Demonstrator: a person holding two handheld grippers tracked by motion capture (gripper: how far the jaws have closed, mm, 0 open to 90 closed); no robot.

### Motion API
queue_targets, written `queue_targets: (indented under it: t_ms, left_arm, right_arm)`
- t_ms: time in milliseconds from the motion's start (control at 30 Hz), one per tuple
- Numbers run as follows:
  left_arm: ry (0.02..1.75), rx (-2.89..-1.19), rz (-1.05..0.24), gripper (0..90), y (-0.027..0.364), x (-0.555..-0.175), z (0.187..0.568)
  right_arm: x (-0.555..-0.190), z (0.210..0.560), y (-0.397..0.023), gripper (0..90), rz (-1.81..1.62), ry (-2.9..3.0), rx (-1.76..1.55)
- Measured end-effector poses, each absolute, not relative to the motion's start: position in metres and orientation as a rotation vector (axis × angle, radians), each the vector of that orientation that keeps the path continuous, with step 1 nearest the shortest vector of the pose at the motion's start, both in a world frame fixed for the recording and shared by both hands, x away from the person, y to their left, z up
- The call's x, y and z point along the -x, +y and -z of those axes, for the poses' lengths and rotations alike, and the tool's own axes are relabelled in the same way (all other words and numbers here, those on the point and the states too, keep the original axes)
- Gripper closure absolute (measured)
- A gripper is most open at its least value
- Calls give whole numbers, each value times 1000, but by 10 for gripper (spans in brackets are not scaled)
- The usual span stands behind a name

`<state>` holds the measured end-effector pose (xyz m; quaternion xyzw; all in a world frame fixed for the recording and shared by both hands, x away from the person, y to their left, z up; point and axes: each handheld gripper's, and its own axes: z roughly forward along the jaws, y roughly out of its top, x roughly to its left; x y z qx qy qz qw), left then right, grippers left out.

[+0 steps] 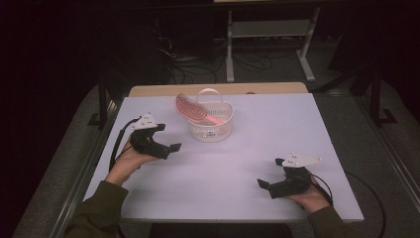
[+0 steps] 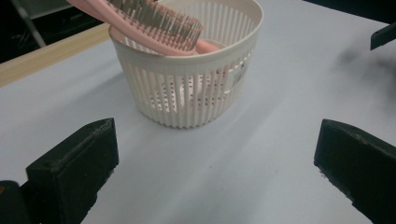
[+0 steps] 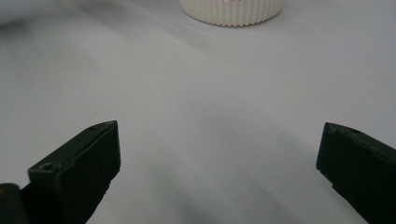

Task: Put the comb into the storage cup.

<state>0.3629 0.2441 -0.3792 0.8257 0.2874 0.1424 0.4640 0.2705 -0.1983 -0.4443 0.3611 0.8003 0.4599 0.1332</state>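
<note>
A white slatted basket [image 1: 211,124] stands on the table [image 1: 247,163], toward the far edge and a little left of its middle. A pink brush [image 1: 190,109] lies in it, tilted: the bristled head leans over the basket's left rim and sticks out above it, while the handle runs down inside toward the right wall. In the left gripper view the brush [image 2: 159,23] rests on the basket's [image 2: 187,93] rim, bristles facing up and toward the camera.

The left gripper [image 1: 168,148] sits near the table's left edge, just in front and to the left of the basket, apart from it. Its jaws are spread wide with nothing between them, and the basket shows beyond the gap.

The right gripper [image 1: 267,186] is near the front right corner, well apart from the basket. Its jaws are also released, wide apart over bare table, holding nothing. In its own view the bottom of the basket [image 3: 232,11] shows far ahead at the top
</note>
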Motion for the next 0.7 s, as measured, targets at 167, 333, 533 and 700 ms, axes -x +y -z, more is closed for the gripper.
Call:
queue_targets:
  t_ms: [167, 333, 533, 700]
  left_arm:
    - [706, -2033, -343, 0, 246, -356, 383]
    - [697, -2047, -321, 0, 248, -349, 390]
    - [698, -2044, -305, 0, 251, -343, 396]
    - [684, -2052, -308, 0, 250, -336, 403]
  right_arm:
    - [-270, 444, -198, 0, -1330, 2322, -1040]
    - [-270, 443, -198, 0, -1329, 2317, -1040]
    - [-270, 444, -199, 0, -1332, 2315, -1049]
    - [-269, 444, -199, 0, -1330, 2313, -1049]
